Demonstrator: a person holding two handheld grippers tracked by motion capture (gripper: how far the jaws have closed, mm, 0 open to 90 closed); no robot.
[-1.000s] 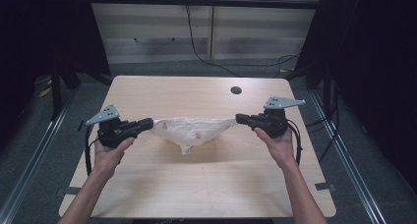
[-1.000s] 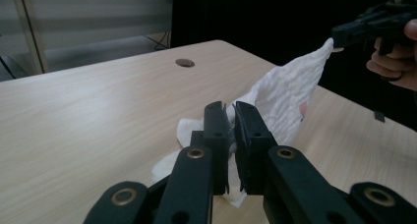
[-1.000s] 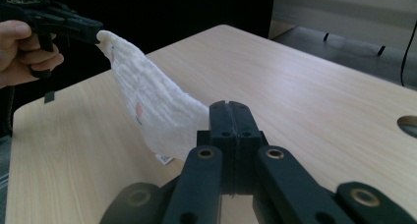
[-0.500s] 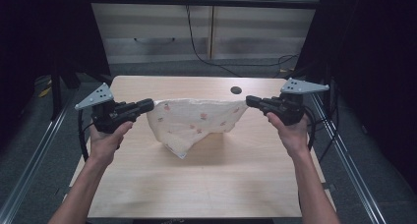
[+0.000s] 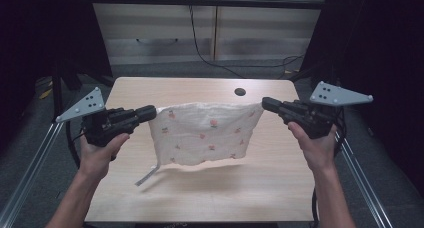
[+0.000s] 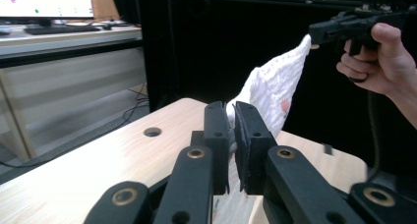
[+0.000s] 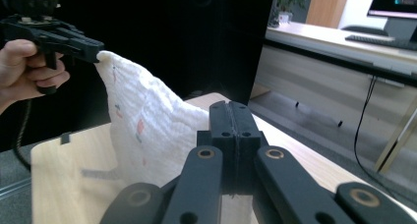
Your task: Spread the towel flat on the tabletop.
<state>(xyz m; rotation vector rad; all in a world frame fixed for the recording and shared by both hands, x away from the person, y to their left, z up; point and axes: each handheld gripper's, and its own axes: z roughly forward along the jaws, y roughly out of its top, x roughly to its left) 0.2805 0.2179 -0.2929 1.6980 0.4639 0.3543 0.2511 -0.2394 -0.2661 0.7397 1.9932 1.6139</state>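
In the high view, 2 forearms come in from the bottom edge, each hand gripping a black tool. The left tongs [image 5: 150, 111] are clenched on the upper left corner of a white cloth [image 5: 205, 133] printed with small red and green motifs; the left gripper view shows the jaws [image 6: 231, 145] pinching a fold of that cloth between them. The right tongs [image 5: 265, 104] are clenched on the opposite upper corner, and in the right gripper view the jaws [image 7: 235, 140] stand pressed together with the fabric [image 7: 147, 130] running away from them.

The cloth hangs stretched between the 2 corners, its top edge nearly level, its body drooping above the middle of the table [image 5: 200, 198]. Its lower edge is clear of the wood and casts a shadow beneath. A narrow strip [image 5: 146, 175] trails from the lower left corner toward the tabletop.

Farther off, a round dark hole [image 5: 240, 92] sits in the table near its far edge. Beyond the table, a black cable [image 5: 200, 43] hangs in front of pale cabinets.
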